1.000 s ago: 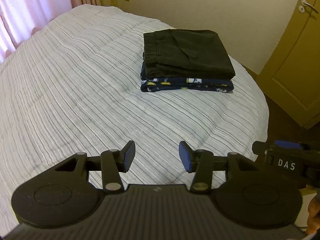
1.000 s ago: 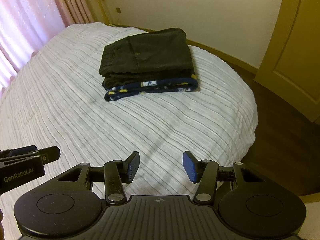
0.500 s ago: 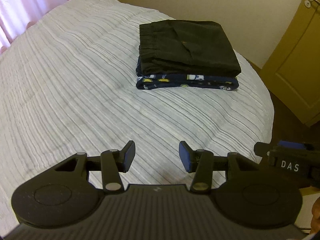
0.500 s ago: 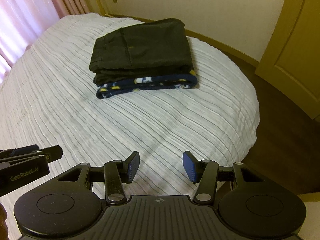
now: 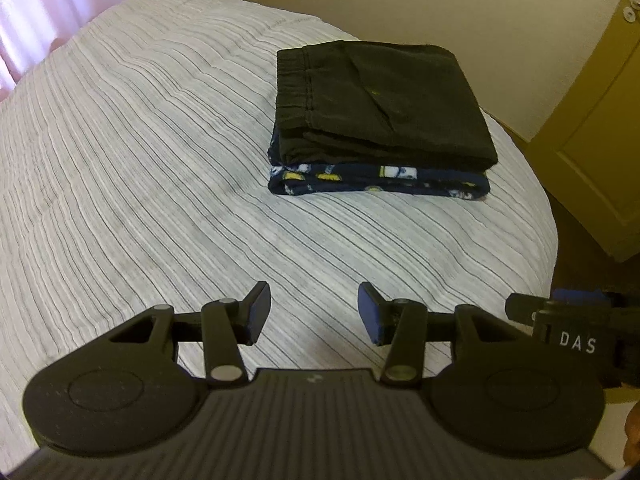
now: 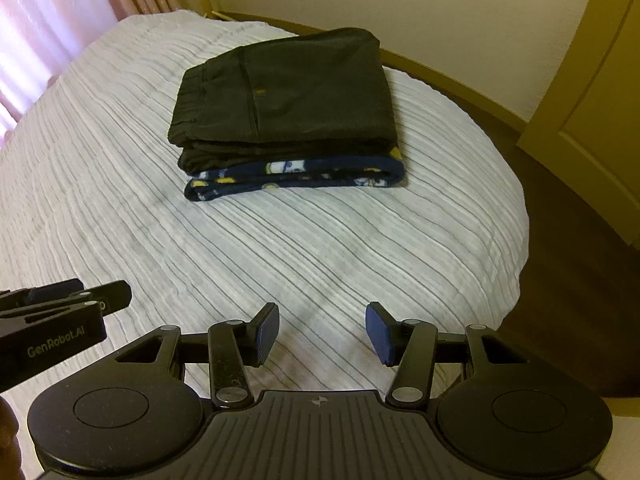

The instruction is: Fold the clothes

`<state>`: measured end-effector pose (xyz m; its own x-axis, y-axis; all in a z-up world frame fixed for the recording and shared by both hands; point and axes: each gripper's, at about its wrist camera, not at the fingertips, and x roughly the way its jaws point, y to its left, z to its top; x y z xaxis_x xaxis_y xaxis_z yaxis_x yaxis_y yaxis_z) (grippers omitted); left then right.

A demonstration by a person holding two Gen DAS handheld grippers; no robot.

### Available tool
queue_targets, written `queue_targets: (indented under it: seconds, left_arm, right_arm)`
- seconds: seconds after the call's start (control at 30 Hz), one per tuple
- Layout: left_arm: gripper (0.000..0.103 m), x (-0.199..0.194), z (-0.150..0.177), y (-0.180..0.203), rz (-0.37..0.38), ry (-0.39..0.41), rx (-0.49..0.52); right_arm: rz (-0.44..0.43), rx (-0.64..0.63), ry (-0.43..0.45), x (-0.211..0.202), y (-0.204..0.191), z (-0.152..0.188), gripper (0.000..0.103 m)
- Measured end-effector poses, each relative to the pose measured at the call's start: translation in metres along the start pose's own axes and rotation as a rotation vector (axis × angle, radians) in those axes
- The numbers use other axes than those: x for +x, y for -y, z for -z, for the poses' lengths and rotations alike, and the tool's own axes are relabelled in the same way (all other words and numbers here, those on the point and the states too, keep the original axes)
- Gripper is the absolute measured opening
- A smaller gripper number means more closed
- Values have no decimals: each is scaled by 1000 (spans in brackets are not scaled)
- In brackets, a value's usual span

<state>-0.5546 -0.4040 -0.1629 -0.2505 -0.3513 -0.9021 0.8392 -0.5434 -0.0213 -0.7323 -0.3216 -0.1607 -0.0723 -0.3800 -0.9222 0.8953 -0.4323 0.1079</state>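
1. Folded black trousers with an elastic waistband [image 5: 380, 100], stacked squarely on a folded navy patterned fleece garment [image 5: 376, 184]; far right part of the white striped quilted bedspread [image 5: 140, 180].
2. Left gripper [image 5: 314, 314], jaws spread wide, nothing between; poised above bare bedspread, well short of the stack.
3. Right gripper [image 6: 322, 334], likewise spread wide and empty, just beside the left.
4. Yellow-brown panelled door [image 6: 600, 100] at far right; pink curtain [image 5: 52, 4] at far left.
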Motion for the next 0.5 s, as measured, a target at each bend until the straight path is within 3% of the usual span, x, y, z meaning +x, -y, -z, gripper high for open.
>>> queue_targets:
  seconds: [0.5]
  left_arm:
    - [44,23,-26,11,-28,-12,-40]
  right_arm:
    - [-14,-54,-36,26,10,-34,52]
